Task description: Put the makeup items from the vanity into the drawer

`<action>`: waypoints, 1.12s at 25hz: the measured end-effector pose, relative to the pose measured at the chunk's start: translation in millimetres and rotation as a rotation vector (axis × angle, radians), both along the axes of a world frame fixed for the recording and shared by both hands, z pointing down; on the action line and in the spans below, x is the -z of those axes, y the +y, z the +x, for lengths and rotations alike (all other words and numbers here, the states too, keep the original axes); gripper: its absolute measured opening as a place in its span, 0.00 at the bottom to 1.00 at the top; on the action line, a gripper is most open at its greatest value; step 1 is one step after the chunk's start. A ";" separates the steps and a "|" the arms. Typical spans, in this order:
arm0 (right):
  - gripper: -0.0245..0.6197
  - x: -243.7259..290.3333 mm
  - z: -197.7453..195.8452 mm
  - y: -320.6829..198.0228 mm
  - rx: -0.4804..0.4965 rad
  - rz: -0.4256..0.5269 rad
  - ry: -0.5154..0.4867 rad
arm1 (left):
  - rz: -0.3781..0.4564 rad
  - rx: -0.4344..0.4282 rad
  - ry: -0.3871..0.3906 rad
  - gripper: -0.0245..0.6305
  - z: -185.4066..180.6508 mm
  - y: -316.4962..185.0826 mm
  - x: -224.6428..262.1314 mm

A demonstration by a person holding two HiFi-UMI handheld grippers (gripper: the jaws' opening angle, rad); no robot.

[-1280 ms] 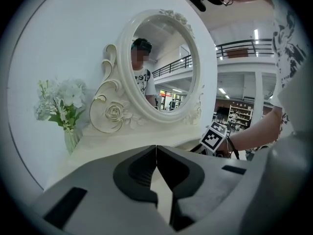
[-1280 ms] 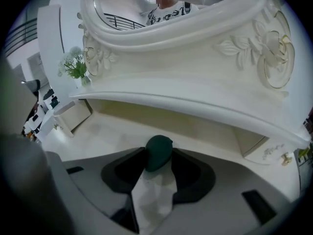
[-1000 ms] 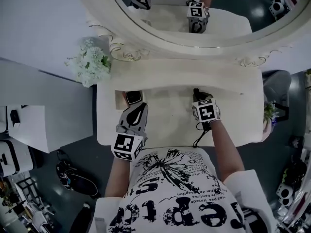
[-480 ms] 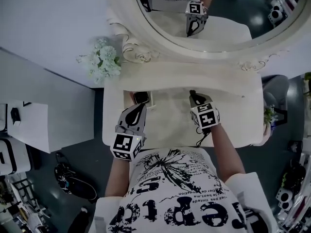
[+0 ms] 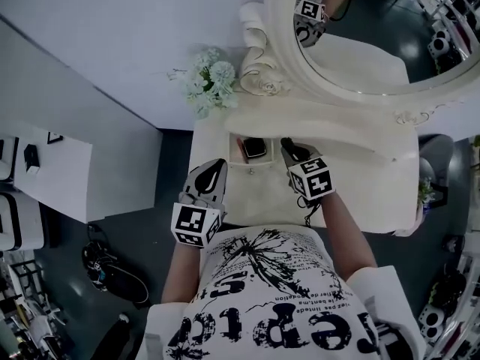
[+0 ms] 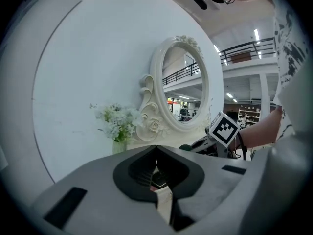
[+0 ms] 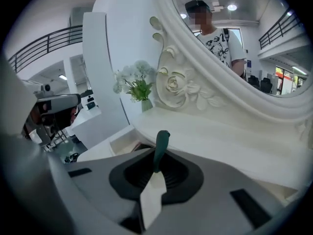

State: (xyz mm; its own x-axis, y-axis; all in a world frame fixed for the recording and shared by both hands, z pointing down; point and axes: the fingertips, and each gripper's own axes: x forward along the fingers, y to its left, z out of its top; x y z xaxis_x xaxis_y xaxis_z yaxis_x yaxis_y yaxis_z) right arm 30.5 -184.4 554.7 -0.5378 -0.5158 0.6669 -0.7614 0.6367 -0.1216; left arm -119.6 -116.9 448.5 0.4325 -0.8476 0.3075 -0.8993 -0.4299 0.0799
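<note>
My right gripper (image 7: 155, 171) is clamped nearly shut on a slim dark-green makeup stick (image 7: 161, 141), just beside the open drawer (image 5: 247, 167). It looks light, stiff and slippery, so I'd grip it mid-shaft. My left gripper (image 6: 156, 153), near the drawer, is closed and empty.

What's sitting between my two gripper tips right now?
In the head view, the open drawer with a dark compact in it lies between the left gripper and the right gripper, which is shut on a dark green item.
</note>
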 end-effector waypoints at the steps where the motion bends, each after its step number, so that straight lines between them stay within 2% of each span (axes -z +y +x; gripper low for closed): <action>1: 0.10 1.4 -12.2 1.0 0.011 -0.003 -0.001 | 0.001 0.007 0.000 0.07 -9.3 2.1 1.1; 7: 0.10 -6.5 -72.8 11.9 0.077 -0.046 0.045 | 0.003 0.041 0.007 0.07 -59.2 11.5 4.7; 13: 0.10 -17.0 -106.9 15.2 0.091 -0.057 0.107 | 0.000 0.066 0.018 0.07 -94.5 18.9 3.7; 15: 0.13 -18.0 -112.8 15.2 0.079 -0.059 0.103 | 0.001 0.072 0.022 0.07 -102.5 21.3 3.5; 17: 0.32 -17.7 -116.8 15.4 0.061 -0.061 0.090 | 0.001 0.076 0.024 0.07 -109.3 23.7 3.5; 19: 0.36 -15.5 -117.5 15.0 0.041 -0.052 0.085 | 0.004 0.078 0.025 0.07 -114.2 25.4 4.3; 28: 0.36 1.9 -106.7 21.7 -0.008 -0.015 0.057 | 0.019 0.054 0.034 0.07 -111.7 26.2 7.0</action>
